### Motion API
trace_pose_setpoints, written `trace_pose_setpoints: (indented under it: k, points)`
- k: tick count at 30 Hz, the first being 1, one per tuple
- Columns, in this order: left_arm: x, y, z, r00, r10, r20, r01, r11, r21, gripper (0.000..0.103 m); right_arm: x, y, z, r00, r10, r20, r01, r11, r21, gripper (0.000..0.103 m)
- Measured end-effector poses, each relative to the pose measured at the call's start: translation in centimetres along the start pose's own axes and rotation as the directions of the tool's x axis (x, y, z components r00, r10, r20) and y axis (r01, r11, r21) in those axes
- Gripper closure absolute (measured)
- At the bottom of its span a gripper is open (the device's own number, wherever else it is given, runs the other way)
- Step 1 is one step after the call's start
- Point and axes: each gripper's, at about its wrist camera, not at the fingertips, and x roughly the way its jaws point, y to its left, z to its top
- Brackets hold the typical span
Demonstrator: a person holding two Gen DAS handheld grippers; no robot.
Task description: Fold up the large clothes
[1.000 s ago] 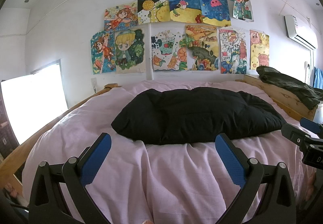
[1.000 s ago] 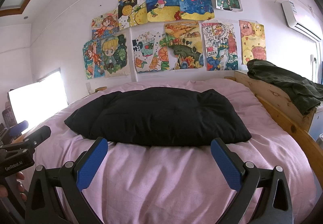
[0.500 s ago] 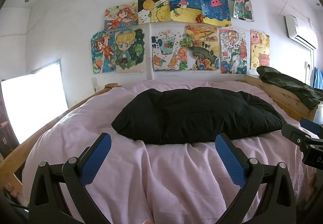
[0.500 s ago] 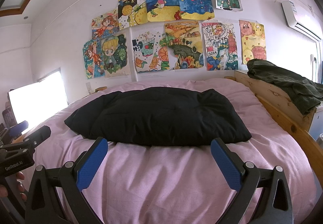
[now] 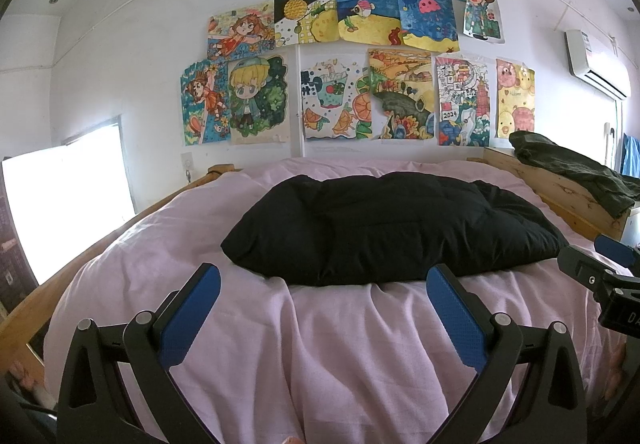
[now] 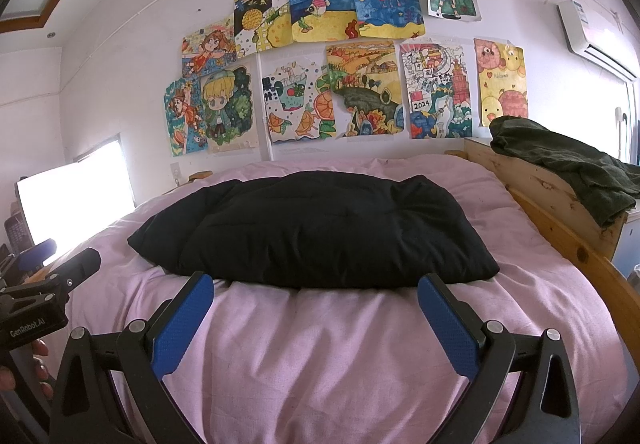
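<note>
- Nothing has moved since the earlier frames; both hand-held grippers hang in the same places over the near part of the bed.
- Left hand-held gripper (image 5: 323, 282) has its jaws wide apart and holds nothing.
- Right hand-held gripper (image 6: 316, 290) is also spread wide and holds nothing.
- Pink sheet (image 6: 340, 344) covers the bed under them, with some wrinkles.
- Black padded garment (image 6: 320, 230) lies further on the sheet, apart from both grippers.
- Dark green cloth (image 6: 568, 164) lies over the wooden bed frame (image 6: 536, 180) at the right.
- Colourful drawings (image 5: 352, 56) are on the far wall.
</note>
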Motion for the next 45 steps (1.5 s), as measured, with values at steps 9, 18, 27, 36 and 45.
trace_pose_setpoints:
  k: [9, 18, 27, 36, 45]
  points:
    - [0.02, 0.11, 0.01, 1.000, -0.002, -0.001, 0.002, 1.000, -0.001, 0.002, 0.01, 0.02, -0.01, 1.000, -0.001, -0.001, 0.001, 1.000, 0.001, 0.000]
    - [0.02, 0.11, 0.04, 1.000, -0.001, -0.002, 0.001, 1.000, -0.001, 0.002, -0.02, 0.02, 0.01, 1.000, -0.001, -0.001, 0.001, 1.000, 0.001, 0.000]
    - [0.02, 0.00, 0.06, 1.000, 0.001, -0.004, -0.001, 1.000, -0.001, 0.002, 0.01, 0.05, 0.01, 1.000, -0.001, -0.002, 0.001, 1.000, 0.001, 0.000]
    - [-0.41, -0.27, 0.06, 0.999, 0.012, -0.048, -0.013, 1.000, -0.015, 0.002, 0.01, 0.09, 0.02, 1.000, -0.001, -0.002, 0.001, 1.000, 0.001, 0.000]
    - [-0.38, 0.40, 0.22, 0.996, 0.039, -0.085, -0.044, 0.997, -0.066, 0.002, -0.01, 0.18, 0.05, 1.000, -0.002, -0.002, 0.002, 1.000, 0.000, 0.000]
